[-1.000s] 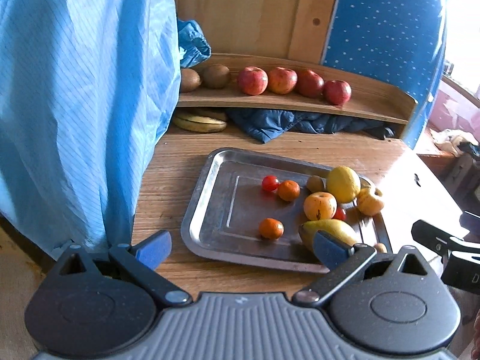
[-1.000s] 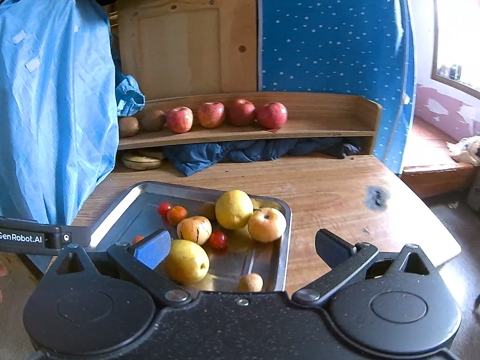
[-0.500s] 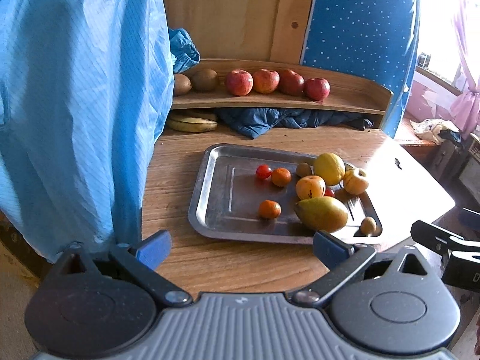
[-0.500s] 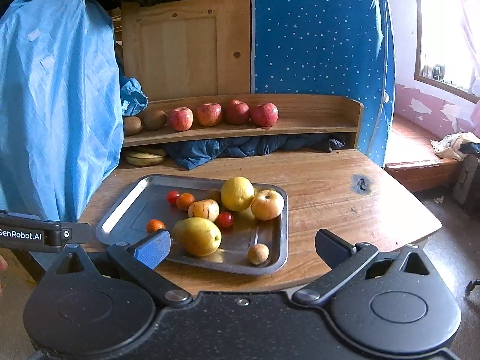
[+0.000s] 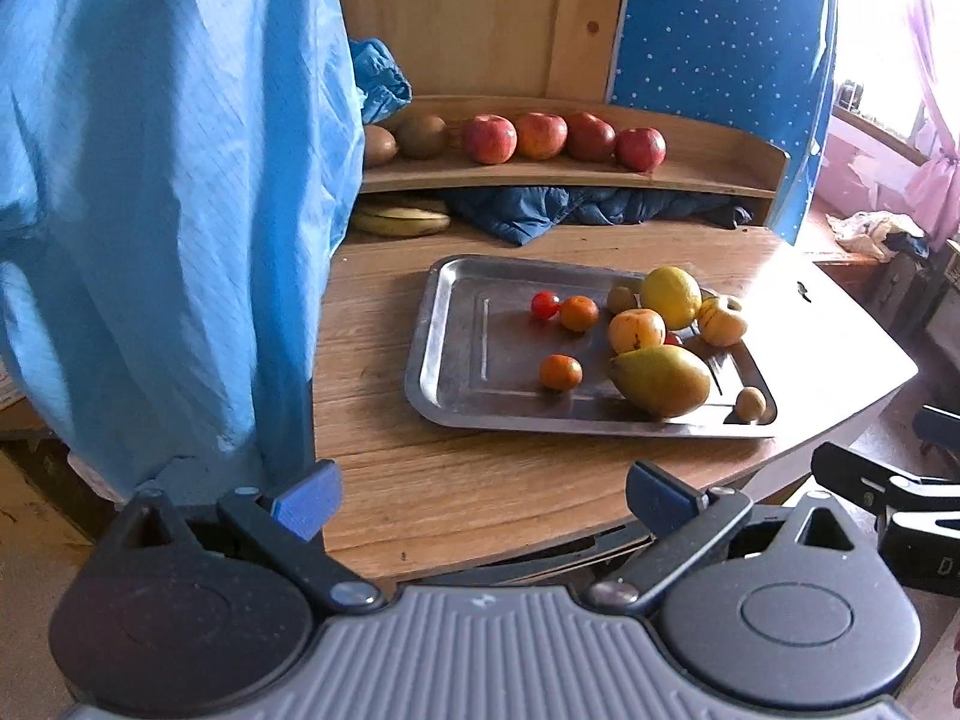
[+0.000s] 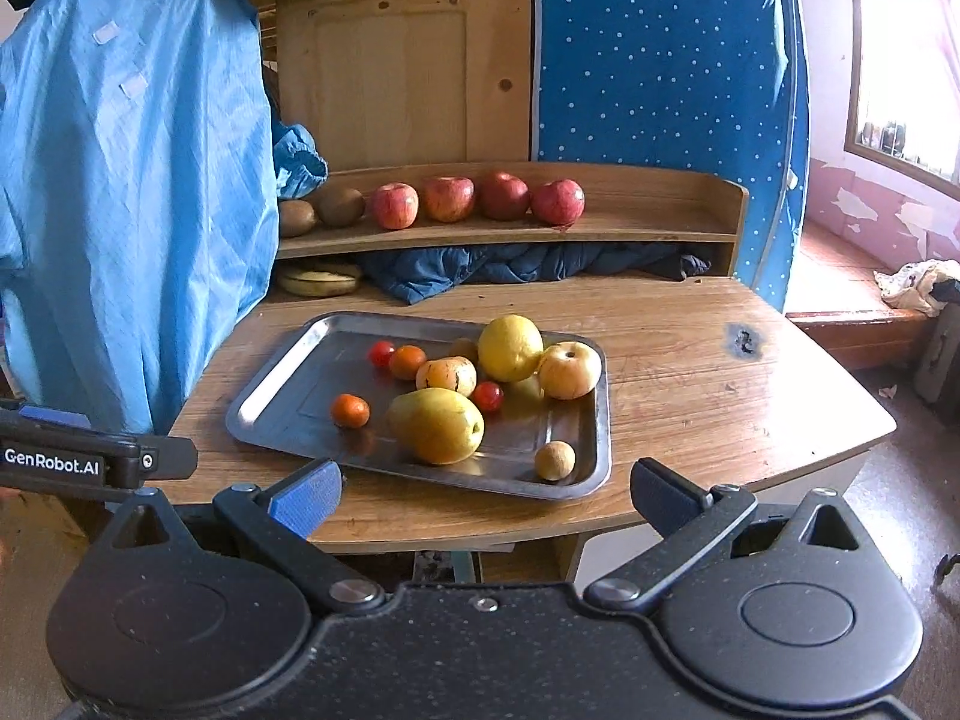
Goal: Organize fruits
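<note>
A metal tray [image 5: 456, 324] [image 6: 282, 372] on the wooden table holds a pear [image 5: 660, 380] [image 6: 437, 425], a lemon [image 5: 671, 297] [image 6: 510, 347], a pale apple [image 6: 569, 369], small oranges [image 5: 560, 371], cherry tomatoes [image 5: 544, 304] and small brown fruits [image 6: 554, 459]. Several red apples [image 5: 540, 135] [image 6: 474, 198] and two kiwis [image 6: 339, 205] line the wooden shelf [image 6: 630, 222]. Bananas [image 5: 399, 219] lie under it. My left gripper [image 5: 483, 495] and right gripper [image 6: 486, 492] both hang open and empty before the table's front edge, well short of the tray.
A light blue garment [image 5: 156, 192] [image 6: 126, 180] hangs at the left beside the table. Dark blue cloth [image 6: 510, 267] is stuffed under the shelf. A blue dotted panel [image 6: 660, 78] stands behind. The table's right part [image 6: 720, 384] is bare wood with a dark burn mark.
Both grippers have pulled back from the tray, away from the table; the tray and fruit now sit farther off. Both stay open and nothing on the tray has moved.
</note>
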A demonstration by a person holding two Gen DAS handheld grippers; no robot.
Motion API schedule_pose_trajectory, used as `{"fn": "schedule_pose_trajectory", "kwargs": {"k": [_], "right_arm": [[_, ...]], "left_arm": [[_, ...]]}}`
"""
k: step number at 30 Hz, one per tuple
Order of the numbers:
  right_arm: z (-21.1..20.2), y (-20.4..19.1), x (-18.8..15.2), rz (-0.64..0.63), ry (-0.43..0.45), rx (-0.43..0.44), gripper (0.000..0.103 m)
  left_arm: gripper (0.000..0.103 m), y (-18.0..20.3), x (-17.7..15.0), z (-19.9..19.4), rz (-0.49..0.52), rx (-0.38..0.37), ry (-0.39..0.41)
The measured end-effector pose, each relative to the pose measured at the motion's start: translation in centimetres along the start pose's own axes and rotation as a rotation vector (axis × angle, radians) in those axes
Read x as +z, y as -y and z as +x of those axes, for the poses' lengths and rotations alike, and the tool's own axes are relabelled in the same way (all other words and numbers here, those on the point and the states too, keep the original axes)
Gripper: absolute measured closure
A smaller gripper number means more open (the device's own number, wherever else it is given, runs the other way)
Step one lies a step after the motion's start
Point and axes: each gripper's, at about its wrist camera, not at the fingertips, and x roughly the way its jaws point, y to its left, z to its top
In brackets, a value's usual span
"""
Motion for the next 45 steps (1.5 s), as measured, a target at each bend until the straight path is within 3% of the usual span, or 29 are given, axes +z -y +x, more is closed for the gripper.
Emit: {"fn": "schedule_pose_trajectory", "kwargs": {"k": [17,26,35,45], "right_arm": [[1.0,0.8,0.2,0.01,-0.027,-0.008,0.001],[4.6,3.3,1.8,0.015,-0.056,-0.005,0.001],[9.6,6.5,5.6,-0.092,-0.052,0.136,0.001],[13.8,7.2,8.3,-0.142,-0.089,0.215,0.001]], "left_arm": [[0.0,0.2,0.7,1.0,-0.036,-0.039,-0.025],[0.0,0.9,2.1,3.4,-0.064,0.002,-0.065],[0.0,2.1,4.7,6.1,-0.098,0.082,-0.082],[0.0,2.7,6.3,8.2,-0.153,0.154,-0.109]]}}
